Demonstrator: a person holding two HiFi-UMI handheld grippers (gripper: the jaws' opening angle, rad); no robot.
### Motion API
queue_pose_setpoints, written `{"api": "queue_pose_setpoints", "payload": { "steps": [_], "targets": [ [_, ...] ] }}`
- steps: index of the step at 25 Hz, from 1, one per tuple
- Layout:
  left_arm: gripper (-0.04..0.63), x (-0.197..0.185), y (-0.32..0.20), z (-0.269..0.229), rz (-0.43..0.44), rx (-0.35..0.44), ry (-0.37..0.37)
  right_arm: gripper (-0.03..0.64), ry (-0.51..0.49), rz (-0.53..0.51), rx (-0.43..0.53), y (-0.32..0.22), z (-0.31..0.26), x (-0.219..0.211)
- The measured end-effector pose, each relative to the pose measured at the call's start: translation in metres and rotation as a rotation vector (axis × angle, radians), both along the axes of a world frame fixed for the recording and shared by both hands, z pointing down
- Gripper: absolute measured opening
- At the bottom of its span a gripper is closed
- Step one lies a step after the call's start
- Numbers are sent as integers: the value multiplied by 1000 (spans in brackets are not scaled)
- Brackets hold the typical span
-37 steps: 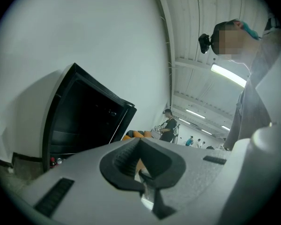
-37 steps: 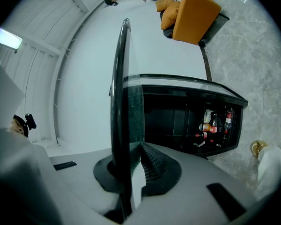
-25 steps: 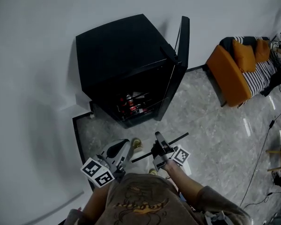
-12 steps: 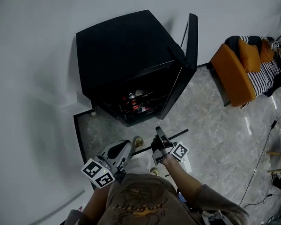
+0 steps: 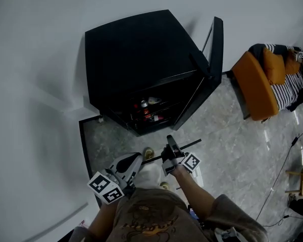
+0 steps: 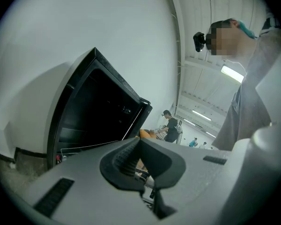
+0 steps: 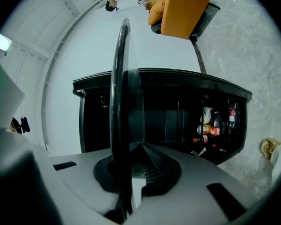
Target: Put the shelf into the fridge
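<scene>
Since a second ago the open black fridge has drifted slightly right in the head view, and both grippers stay in front of it. The left gripper has its jaws pressed together on nothing. Just right of it, the right gripper clamps the shelf, a dark-rimmed pane seen edge-on, outside the fridge. Bottles stand inside the fridge. An orange sofa sits right of the fridge.
</scene>
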State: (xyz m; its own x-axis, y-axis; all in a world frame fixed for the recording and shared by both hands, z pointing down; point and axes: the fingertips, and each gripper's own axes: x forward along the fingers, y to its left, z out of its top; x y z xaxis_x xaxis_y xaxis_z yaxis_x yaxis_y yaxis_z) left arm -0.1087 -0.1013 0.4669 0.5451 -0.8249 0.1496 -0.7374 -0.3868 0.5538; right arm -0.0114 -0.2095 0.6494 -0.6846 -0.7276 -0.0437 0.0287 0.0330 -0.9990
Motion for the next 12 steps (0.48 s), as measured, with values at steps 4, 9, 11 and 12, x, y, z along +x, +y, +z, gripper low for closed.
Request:
{"api": "queue_pose_setpoints", "payload": {
  "steps": [4, 9, 11, 12],
  "targets": [
    [5, -2, -1, 5, -10, -10, 2, 26, 7, -1, -8, -10, 9, -5],
    [5, -7, -4, 10, -21, -17, 2, 26, 3, -6, -6, -18, 17, -15],
    [5, -9, -5, 11, -27, -19, 0, 26, 6, -9, -14, -21, 22, -18],
    [5, -10, -6, 12, -31, -21, -1, 26, 5, -9, -18, -22, 25, -20]
  ]
}}
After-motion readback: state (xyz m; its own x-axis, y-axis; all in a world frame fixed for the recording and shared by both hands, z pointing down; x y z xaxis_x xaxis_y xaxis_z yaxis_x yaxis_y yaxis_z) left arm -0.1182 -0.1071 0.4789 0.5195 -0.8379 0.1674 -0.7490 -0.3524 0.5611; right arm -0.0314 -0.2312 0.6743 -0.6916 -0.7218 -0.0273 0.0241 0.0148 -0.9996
